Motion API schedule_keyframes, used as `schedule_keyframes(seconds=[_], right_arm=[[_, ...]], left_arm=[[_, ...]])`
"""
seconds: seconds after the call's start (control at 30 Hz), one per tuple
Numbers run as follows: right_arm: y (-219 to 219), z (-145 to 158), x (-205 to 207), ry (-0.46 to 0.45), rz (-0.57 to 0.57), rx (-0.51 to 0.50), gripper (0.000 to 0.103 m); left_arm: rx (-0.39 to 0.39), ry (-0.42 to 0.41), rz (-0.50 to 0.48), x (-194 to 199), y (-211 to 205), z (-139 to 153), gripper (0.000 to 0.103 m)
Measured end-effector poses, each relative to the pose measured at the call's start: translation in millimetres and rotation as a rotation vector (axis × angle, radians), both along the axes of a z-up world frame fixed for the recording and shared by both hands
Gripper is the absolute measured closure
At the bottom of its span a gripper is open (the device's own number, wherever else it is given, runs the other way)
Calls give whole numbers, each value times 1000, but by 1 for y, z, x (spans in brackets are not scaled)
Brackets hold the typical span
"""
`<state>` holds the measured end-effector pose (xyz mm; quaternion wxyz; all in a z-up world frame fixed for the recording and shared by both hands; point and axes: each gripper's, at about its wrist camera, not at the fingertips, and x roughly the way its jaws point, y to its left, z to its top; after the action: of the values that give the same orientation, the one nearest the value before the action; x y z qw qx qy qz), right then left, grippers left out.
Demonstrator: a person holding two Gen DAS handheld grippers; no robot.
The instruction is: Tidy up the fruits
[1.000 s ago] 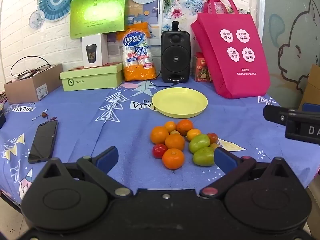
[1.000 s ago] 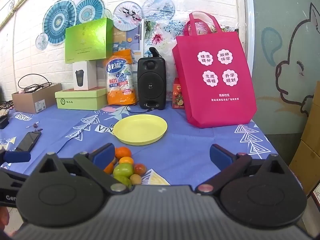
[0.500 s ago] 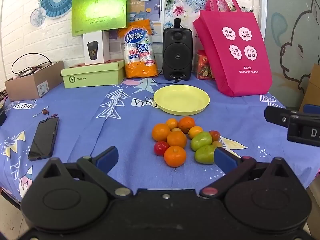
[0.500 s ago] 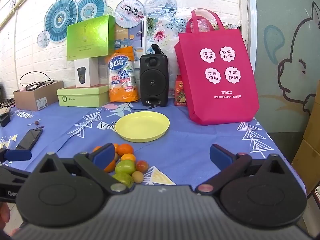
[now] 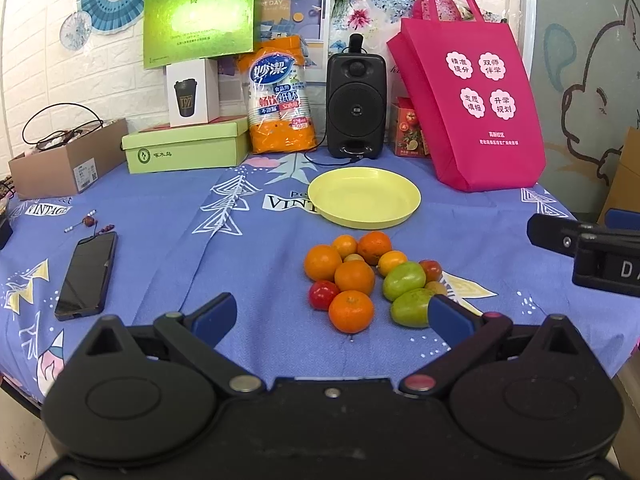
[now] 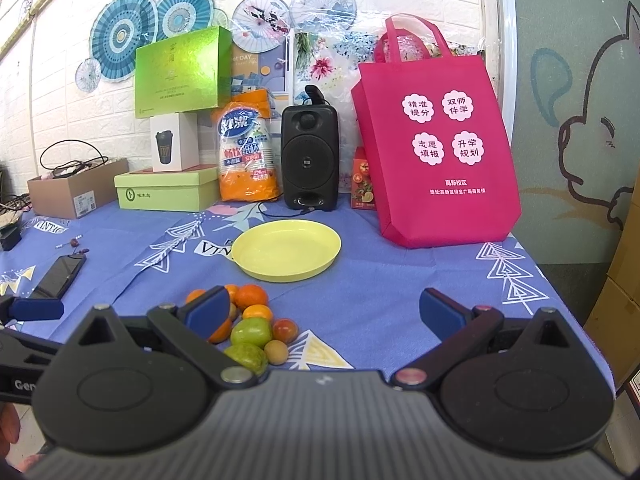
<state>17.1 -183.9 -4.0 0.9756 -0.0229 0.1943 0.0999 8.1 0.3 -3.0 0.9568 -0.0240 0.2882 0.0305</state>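
Left wrist view
left gripper (image 5: 332, 314): jaws spread wide, nothing held between the blue pads (image 5: 214, 317); held low over the near edge of the table
fruit pile (image 5: 366, 276): seen just ahead of the tips, slightly toward the right pad; resting on the blue tablecloth (image 5: 168, 220)
oranges: nearest orange (image 5: 351, 311) lies closest to the tips, more stacked behind it
red tomato (image 5: 323, 294): touching the nearest orange, on its left
green fruits: two, the nearer green fruit (image 5: 412, 307) partly covered by the right pad
yellow plate (image 5: 364, 197): beyond the pile, nothing seen in it
phone (image 5: 87, 274): flat on the cloth, well off to the left of the left pad
right gripper (image 5: 588, 250): black body seen at the right edge, apart from the fruit

Right wrist view
right gripper (image 6: 326, 310): jaws wide apart, nothing gripped; only cloth seen between the pads
fruit pile (image 6: 252, 328): at the left pad (image 6: 208, 312), partly hidden behind it, not between the pads
green fruit (image 6: 251, 331): just right of the left pad, small red tomato (image 6: 285, 330) beside it
yellow plate (image 6: 286, 249): ahead, left of the gap's centre, past the pile
pink bag (image 6: 436, 148): upright at the far right, behind the plate
speaker (image 6: 309, 158): at the back, beside the bag
left gripper (image 6: 36, 308): blue pad seen at the left edge
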Motion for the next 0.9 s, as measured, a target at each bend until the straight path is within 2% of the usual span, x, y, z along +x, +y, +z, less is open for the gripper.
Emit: schedule_keyframes(seconds=[0.9], right_arm=[[-1,-6,7,18,4,9,0]], left_arm=[[-4,20,17,10,6,-8,0]])
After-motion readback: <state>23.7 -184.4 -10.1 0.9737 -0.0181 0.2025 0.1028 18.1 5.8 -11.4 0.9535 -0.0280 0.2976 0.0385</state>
